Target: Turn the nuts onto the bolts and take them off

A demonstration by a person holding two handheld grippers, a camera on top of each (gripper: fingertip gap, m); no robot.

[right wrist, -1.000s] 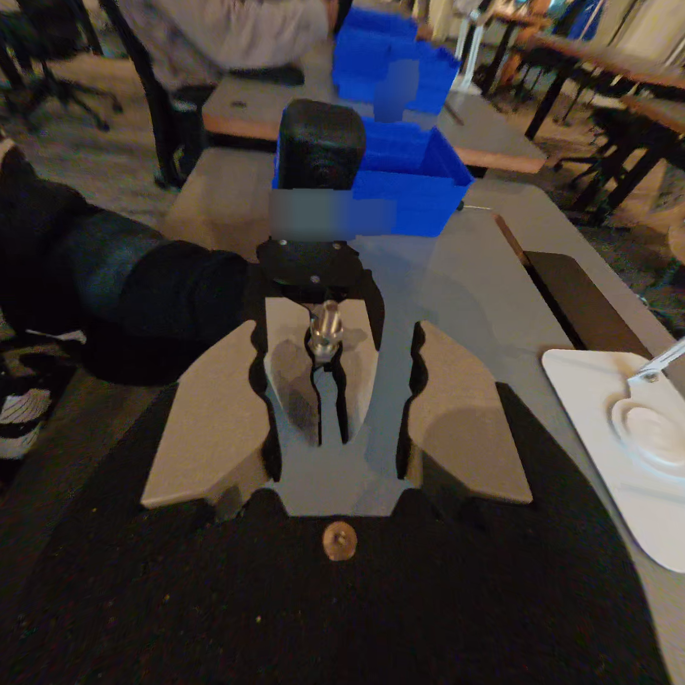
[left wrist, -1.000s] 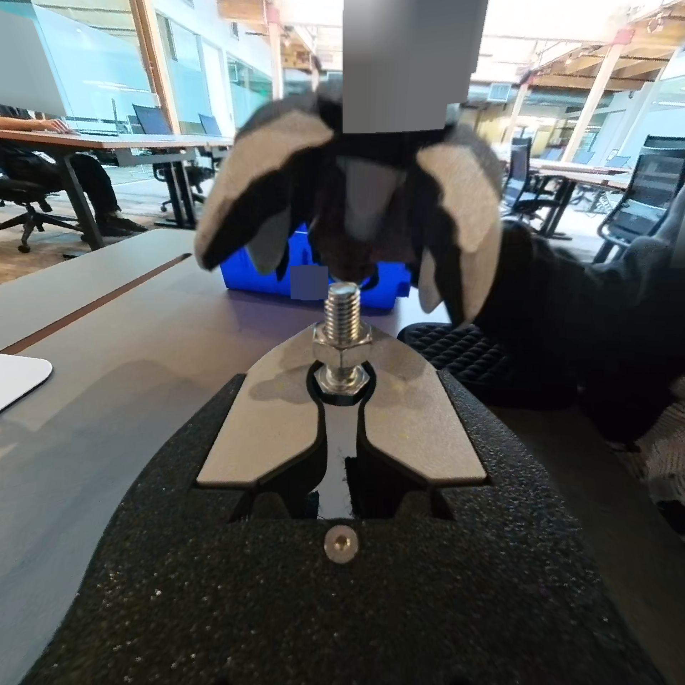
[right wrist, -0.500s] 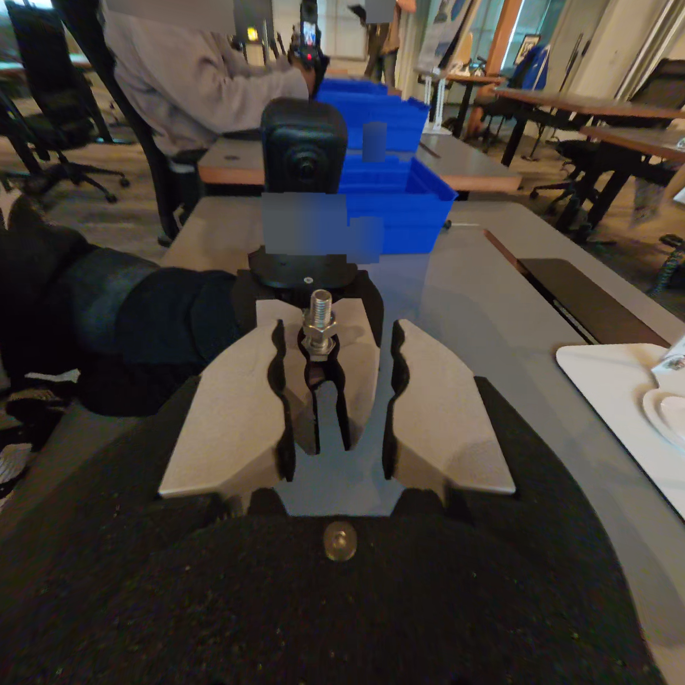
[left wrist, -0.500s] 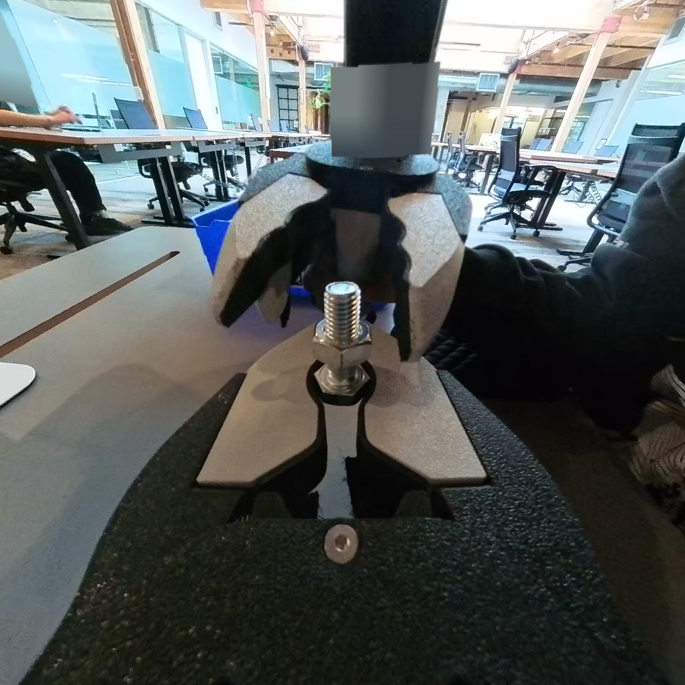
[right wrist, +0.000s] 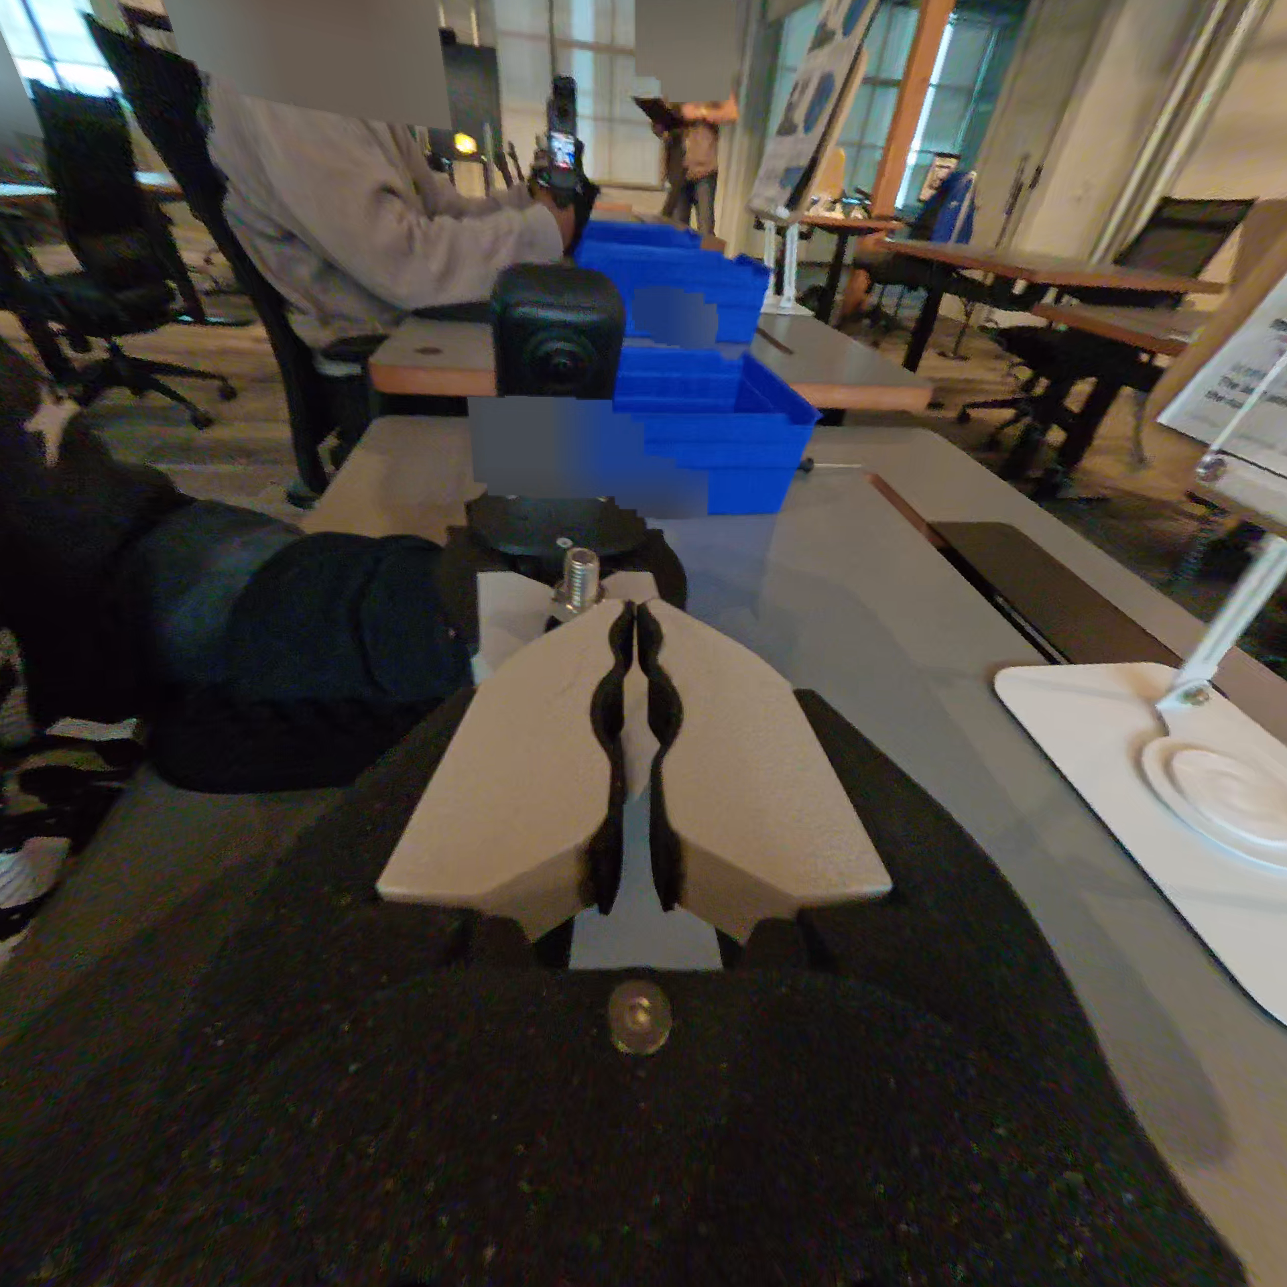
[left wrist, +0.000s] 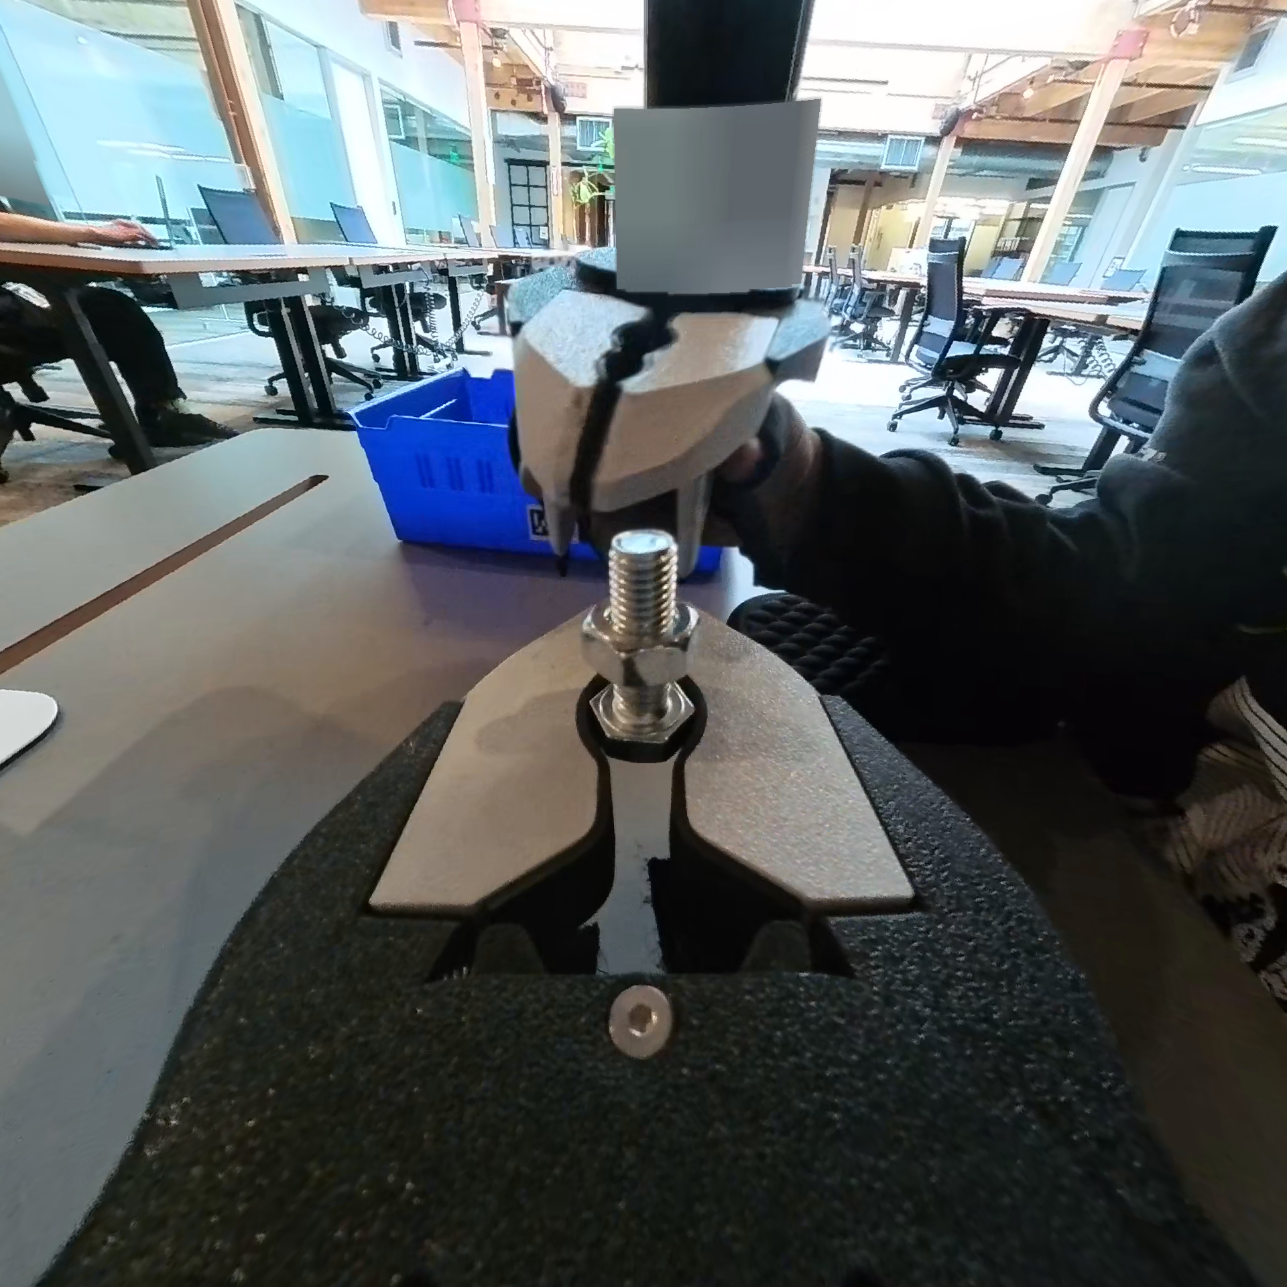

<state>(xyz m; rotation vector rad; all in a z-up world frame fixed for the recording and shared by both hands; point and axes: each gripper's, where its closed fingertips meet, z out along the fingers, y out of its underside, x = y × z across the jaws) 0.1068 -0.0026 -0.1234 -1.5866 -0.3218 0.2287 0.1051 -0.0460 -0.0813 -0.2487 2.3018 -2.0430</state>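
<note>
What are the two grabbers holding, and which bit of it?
The left gripper holds the bolt upright by its hex head, with the nut threaded on above its fingers. The right gripper is shut on nothing, apart from the bolt.

From my right wrist view, my own closed jaws cover the nut (right wrist: pixel 572 604) and the lower bolt (right wrist: pixel 582 565); only its threaded tip shows. In my left wrist view, the bolt head's underside sits sunk between my jaws. The white base (left wrist: pixel 21 724) on the bench (left wrist: pixel 209 627) is cut off at the left edge.
</note>
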